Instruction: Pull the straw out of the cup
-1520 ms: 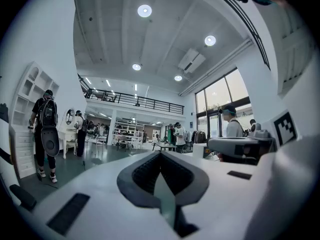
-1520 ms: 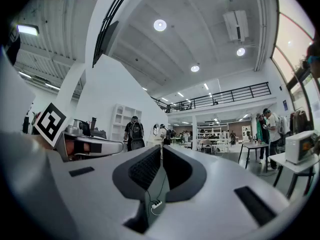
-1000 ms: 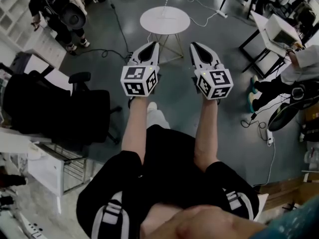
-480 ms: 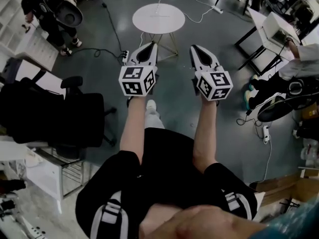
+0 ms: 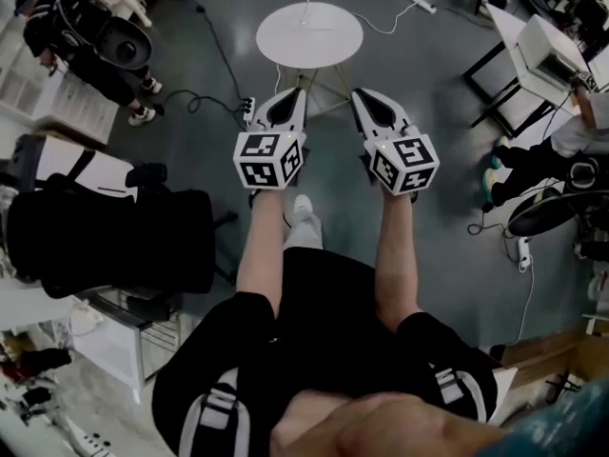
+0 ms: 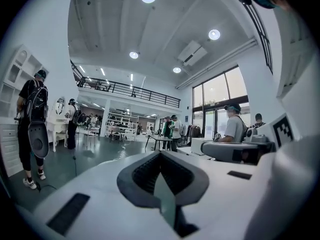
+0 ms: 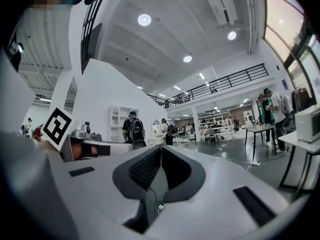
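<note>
Straw [image 5: 307,8] upright on round table [image 5: 285,38] | left hand-held gripper [image 5: 295,96] closed, empty; right hand-held gripper [image 5: 359,96] closed, empty

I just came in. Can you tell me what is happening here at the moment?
A person stands in a big hall and holds a gripper in each hand, out in front. The left gripper and the right gripper are both shut and empty. Ahead stands a round white table with a thin upright thing on it, too small to identify. Neither gripper touches it; the pulling has not yet begun.
</note>
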### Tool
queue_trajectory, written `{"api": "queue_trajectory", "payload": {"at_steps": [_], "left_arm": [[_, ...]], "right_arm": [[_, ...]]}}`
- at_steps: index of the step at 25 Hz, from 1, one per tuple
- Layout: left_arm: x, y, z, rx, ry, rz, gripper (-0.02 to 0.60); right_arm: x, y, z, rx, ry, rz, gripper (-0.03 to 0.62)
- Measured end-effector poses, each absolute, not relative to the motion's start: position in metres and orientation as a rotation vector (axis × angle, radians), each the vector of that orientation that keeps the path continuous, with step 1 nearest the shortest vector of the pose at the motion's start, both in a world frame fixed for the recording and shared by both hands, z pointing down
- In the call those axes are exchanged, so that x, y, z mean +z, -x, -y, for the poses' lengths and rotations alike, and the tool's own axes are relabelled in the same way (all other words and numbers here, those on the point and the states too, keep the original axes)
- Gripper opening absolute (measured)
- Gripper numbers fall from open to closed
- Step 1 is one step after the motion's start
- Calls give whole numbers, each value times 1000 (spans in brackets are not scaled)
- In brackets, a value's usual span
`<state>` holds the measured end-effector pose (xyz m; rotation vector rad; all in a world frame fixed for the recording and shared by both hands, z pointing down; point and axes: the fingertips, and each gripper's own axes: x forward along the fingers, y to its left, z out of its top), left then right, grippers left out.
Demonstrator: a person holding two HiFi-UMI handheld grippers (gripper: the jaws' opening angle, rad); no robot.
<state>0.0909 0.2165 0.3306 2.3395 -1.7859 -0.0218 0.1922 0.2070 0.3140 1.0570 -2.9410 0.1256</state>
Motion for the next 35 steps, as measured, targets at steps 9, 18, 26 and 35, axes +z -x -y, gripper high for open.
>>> {"api": "queue_trajectory", "payload": {"at_steps": [9, 18, 26, 35], "left_arm": [[349, -59, -154, -44, -2275, 1718, 8], [345, 12, -80, -119, -2230, 1744, 8], [359, 54, -22, -102, -2247, 1708, 8], [375, 78, 14, -80, -2250, 1685, 8]], "right_arm": [[334, -165, -135, 249, -1072, 2925, 21], [326, -90, -62, 183, -1008, 2928, 21], [337, -38, -5, 171, -1014, 2903, 21], [350, -14, 31, 161, -1036, 2850, 23]]}}
